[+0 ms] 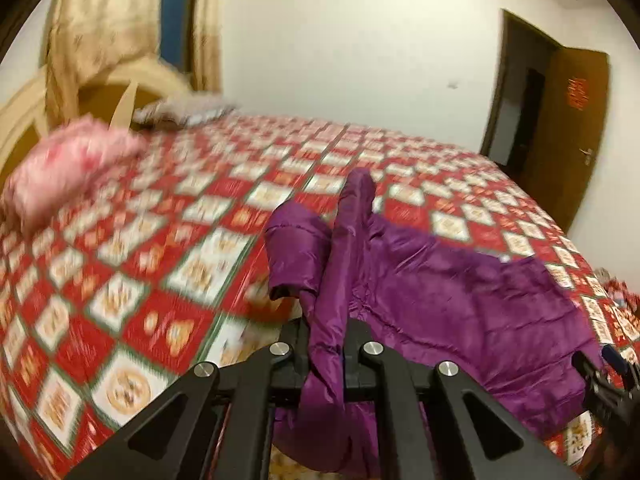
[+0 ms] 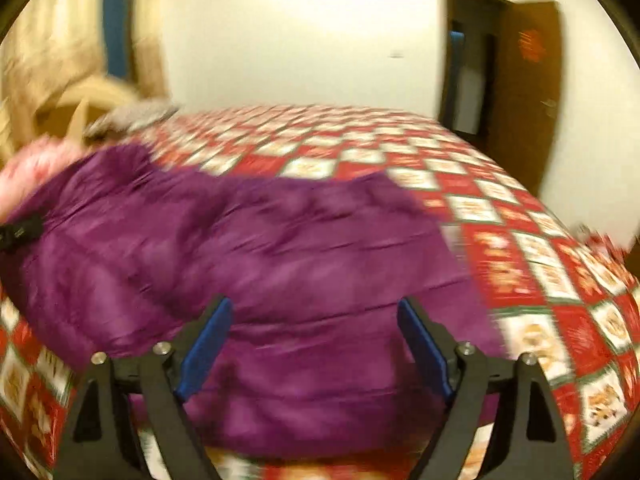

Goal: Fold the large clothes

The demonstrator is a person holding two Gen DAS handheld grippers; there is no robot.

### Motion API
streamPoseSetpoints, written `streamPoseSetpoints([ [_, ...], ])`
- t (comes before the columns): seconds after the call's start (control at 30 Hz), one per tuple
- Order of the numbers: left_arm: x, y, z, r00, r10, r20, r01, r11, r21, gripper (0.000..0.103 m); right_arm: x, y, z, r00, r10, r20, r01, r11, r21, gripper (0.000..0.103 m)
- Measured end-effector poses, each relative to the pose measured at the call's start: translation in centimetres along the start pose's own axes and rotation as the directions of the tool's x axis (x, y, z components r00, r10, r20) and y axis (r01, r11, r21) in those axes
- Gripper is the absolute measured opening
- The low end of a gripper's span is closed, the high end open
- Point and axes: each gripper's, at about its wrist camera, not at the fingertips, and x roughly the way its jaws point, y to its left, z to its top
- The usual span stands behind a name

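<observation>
Left claw [image 1: 326,344] is pinching my purple jacket [image 1: 460,292] over the bed [image 1: 160,240]; right claw [image 2: 314,344] is gaping wide, holding nothing.

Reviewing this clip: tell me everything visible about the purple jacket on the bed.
The purple jacket is a shiny, quilted, puffy-looking garment lying spread on the red-and-white patterned bedspread. One fold of it is pinched and lifted by the left gripper, with a sleeve cuff showing a dark opening beside it. The right gripper hangs open over its body, not gripping. Motion blur hides finer detail.
</observation>
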Motion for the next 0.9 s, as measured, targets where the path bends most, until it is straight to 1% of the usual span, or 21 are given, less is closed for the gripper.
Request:
streamPoseSetpoints([
  [0.07,-1.0,-2.6,1.5,0.999,-0.014,0.038,0.012,0.998,0.058,0.006,0.6,-4.4,0.5,0.997,-0.077,-0.020,0.078,0.995,0.060,0.091],
  [0.1,-1.6,-4.3,2.0,0.998,-0.028,0.058,0.022,0.995,0.095,0.006,0.9,-6.1,0.5,0.994,-0.102,-0.034,0.105,0.991,0.087,0.091],
  [0.13,-2.4,-6.9,2.5,0.995,-0.044,0.086,0.030,0.988,0.153,0.006,1.2,-8.0,0.3,0.991,-0.127,-0.053,0.133,0.983,0.126,0.091],
  [0.17,-2.7,-8.5,2.8,0.993,-0.058,0.100,0.039,0.982,0.185,0.006,1.3,-10.4,0.0,0.986,-0.148,-0.072,0.158,0.973,0.167,0.091],
  [0.2,-3.0,-10.4,3.0,0.991,-0.075,0.113,0.048,0.974,0.223,0.006,1.5,-11.7,0.0,0.983,-0.164,-0.082,0.177,0.966,0.186,0.091],
  [0.27,-3.5,-15.0,2.8,0.985,-0.112,0.133,0.066,0.948,0.311,0.006,1.4,-14.5,-0.3,0.976,-0.195,-0.101,0.214,0.950,0.227,0.091],
  [0.3,-3.5,-17.6,2.3,0.981,-0.136,0.135,0.079,0.930,0.358,0.006,1.1,-15.7,-0.5,0.973,-0.205,-0.106,0.226,0.942,0.250,0.091],
  [0.33,-3.4,-19.0,2.1,0.980,-0.147,0.133,0.086,0.919,0.384,0.006,0.7,-16.9,-0.8,0.970,-0.216,-0.113,0.239,0.932,0.273,0.091],
  [0.4,-2.9,-23.0,0.6,0.977,-0.175,0.117,0.103,0.881,0.462,0.006,0.2,-18.4,-1.5,0.966,-0.228,-0.119,0.254,0.917,0.308,0.091],
  [0.43,-2.5,-25.4,-0.6,0.976,-0.185,0.112,0.104,0.854,0.509,0.006,-0.1,-19.3,-1.9,0.965,-0.233,-0.123,0.261,0.909,0.325,0.091],
  [0.47,-2.1,-26.9,-1.5,0.976,-0.190,0.104,0.104,0.833,0.544,0.006,-0.3,-19.9,-2.2,0.963,-0.236,-0.127,0.266,0.902,0.339,0.091],
  [0.5,-1.5,-28.8,-2.8,0.976,-0.197,0.089,0.109,0.803,0.586,0.006,-0.5,-20.3,-2.5,0.963,-0.238,-0.130,0.269,0.898,0.348,0.091],
  [0.53,-1.1,-30.1,-3.9,0.977,-0.201,0.075,0.114,0.782,0.612,0.006,-0.7,-20.9,-2.8,0.962,-0.236,-0.135,0.269,0.894,0.357,0.091],
  [0.57,-0.7,-31.4,-5.3,0.977,-0.204,0.057,0.120,0.755,0.645,0.006,-0.8,-21.2,-3.0,0.962,-0.233,-0.142,0.270,0.891,0.364,0.091],
  [0.6,0.0,-32.6,-7.0,0.977,-0.210,0.028,0.135,0.721,0.679,0.006,-0.9,-21.6,-3.3,0.962,-0.232,-0.145,0.270,0.888,0.371,0.091],
  [0.63,0.2,-33.6,-7.9,0.977,-0.211,0.009,0.145,0.701,0.698,0.006,-0.9,-22.0,-3.5,0.963,-0.227,-0.147,0.267,0.886,0.379,0.091],
  [0.67,0.6,-34.3,-9.1,0.978,-0.211,-0.007,0.150,0.675,0.722,0.006,-0.8,-22.2,-3.7,0.963,-0.223,-0.149,0.264,0.886,0.382,0.091],
  [0.73,0.9,-35.3,-11.6,0.978,-0.206,-0.008,0.137,0.617,0.775,0.007,-0.9,-22.7,-4.0,0.964,-0.220,-0.151,0.262,0.886,0.383,0.091],
  [0.77,0.8,-35.6,-12.1,0.979,-0.204,0.001,0.126,0.605,0.787,0.010,-0.8,-22.8,-4.0,0.964,-0.218,-0.148,0.260,0.885,0.385,0.091],
  [0.8,0.6,-35.6,-12.6,0.978,-0.207,0.013,0.115,0.593,0.797,0.010,-0.6,-23.0,-4.0,0.966,-0.215,-0.145,0.255,0.884,0.392,0.091],
  [0.9,-0.8,-35.6,-12.4,0.976,-0.214,0.036,0.094,0.566,0.819,0.017,-0.2,-23.3,-3.8,0.967,-0.208,-0.145,0.249,0.884,0.395,0.091],
])
